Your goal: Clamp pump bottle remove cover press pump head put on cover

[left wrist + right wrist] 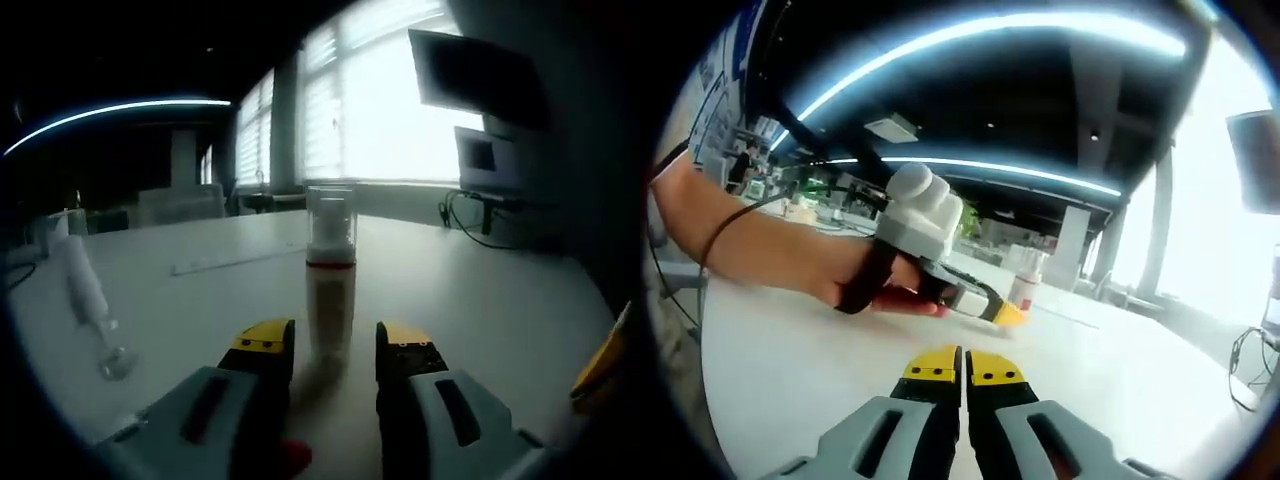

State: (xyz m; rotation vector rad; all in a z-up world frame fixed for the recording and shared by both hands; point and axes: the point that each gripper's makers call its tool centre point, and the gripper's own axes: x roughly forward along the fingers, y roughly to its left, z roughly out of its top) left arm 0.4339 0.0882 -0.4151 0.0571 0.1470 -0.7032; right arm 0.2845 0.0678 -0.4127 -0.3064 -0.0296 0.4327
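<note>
While the left tool (332, 352) gapes, right tool (962, 372) closed, the pump bottle (330, 270) stands on a white table (480, 300) near bright windows (400, 100).

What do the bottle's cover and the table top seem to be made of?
Cover: probably clear, glossy plastic, since window light passes through it and the pump head shows inside. Table: a smooth white matt surface, perhaps laminate; the look leaves it open.

right gripper (963, 367) closed, left gripper (1002, 312) near pump bottle (1024, 290)
</note>
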